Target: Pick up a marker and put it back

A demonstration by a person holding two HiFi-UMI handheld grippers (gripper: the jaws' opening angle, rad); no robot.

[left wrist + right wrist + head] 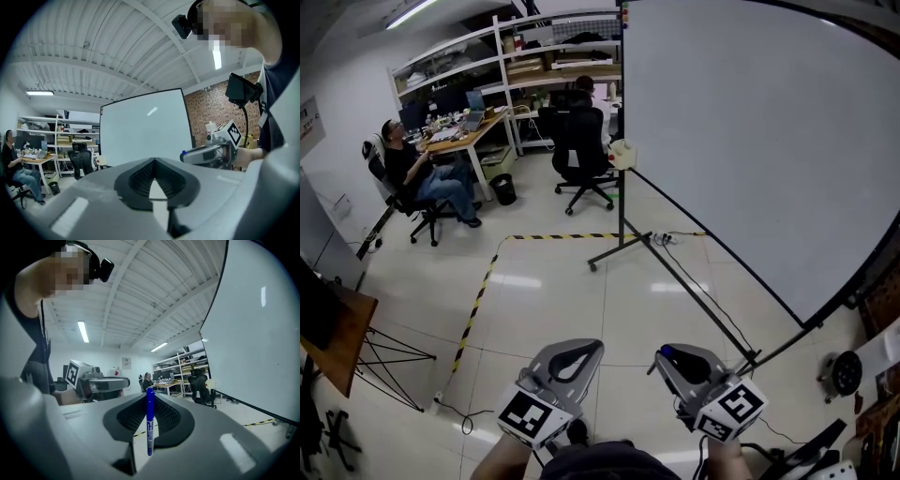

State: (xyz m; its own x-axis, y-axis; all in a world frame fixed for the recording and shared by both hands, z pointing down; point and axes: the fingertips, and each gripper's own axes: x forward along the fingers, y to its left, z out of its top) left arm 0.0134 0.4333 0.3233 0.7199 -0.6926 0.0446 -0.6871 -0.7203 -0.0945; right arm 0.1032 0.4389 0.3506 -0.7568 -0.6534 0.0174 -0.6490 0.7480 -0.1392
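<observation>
The right claw [151,397] grips a blue marker [150,425] upright, 12 to 6. The whiteboard [750,141] lies at its 1 o'clock, farther from the closed, empty left claw [154,160].

Head view is being shot from overhead, steeply down: left tool [578,349] and right tool [675,356] are being caught close at the bottom edge, floor [581,291] beyond. Left gripper view and right gripper view are being taken level, from just behind their own jaws. Whiteboard [750,141] and far shelves [534,56] are being shared by all three; the opposite tool is being caught in each gripper view.
</observation>
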